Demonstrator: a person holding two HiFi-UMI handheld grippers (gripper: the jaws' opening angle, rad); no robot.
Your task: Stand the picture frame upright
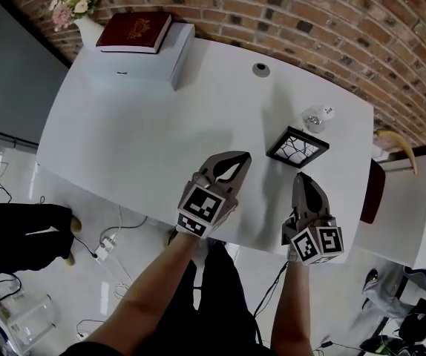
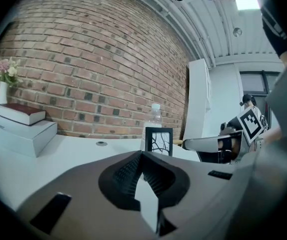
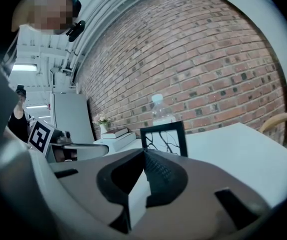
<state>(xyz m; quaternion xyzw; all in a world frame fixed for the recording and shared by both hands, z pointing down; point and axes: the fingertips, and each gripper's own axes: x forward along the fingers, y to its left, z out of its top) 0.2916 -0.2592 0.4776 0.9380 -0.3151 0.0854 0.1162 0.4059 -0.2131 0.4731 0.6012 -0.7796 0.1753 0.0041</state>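
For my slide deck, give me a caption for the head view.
Picture frame stands upright on the white table; left gripper and right gripper shut, empty.

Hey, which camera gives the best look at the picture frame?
The right gripper view: the picture frame appears largest there, upright, nearly face-on, its branch print clear. The left gripper view shows the picture frame smaller, before a bottle. The head view sees it steeply from above, foreshortened.

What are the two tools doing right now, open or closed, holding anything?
Left tool: closed, holding nothing.
Right tool: closed, holding nothing.
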